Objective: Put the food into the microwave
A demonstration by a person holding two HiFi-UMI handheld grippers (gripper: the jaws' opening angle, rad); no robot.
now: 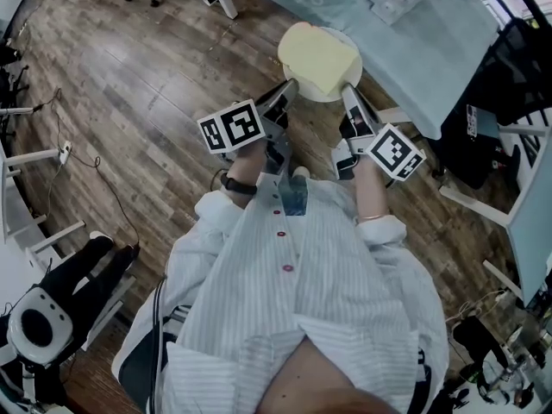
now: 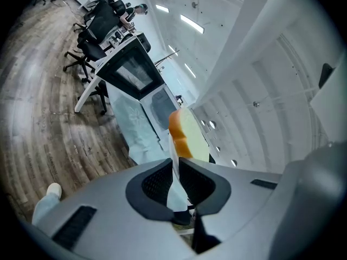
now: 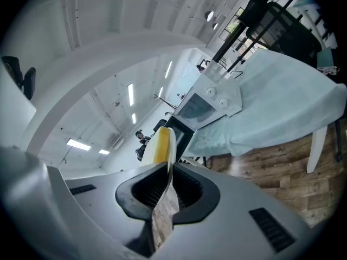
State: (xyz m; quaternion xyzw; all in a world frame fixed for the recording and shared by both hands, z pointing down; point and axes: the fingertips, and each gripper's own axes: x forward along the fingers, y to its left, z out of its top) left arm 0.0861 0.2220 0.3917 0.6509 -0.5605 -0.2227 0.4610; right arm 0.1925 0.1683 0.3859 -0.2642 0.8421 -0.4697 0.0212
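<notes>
- My striped shirt [image 1: 302, 291] lies nearest; just beyond it, both tongs reach forward above the wood floor [image 1: 129, 76].
- Left tongs [image 1: 287, 87]: clenched on the left rim of the plate [image 1: 325, 95].
- Right tongs [image 1: 349, 91]: clenched on the opposite rim.
- The bread slice [image 1: 317, 54] lies loose on the plate, near the cloth-covered table [image 1: 414, 50]. The microwave [image 3: 209, 104] stands on that table.
- Handling, as I judge it: the plate is stiff, smooth and breakable; the bread is light, soft and free to slide. Grip the rim on both sides and carry level.

A pale, finely striped shirt [image 1: 328, 309] with small red buttons [image 1: 287, 268], its sleeves [image 1: 384, 229] rolled up. A dark band [image 1: 238, 185] circles the left wrist.
</notes>
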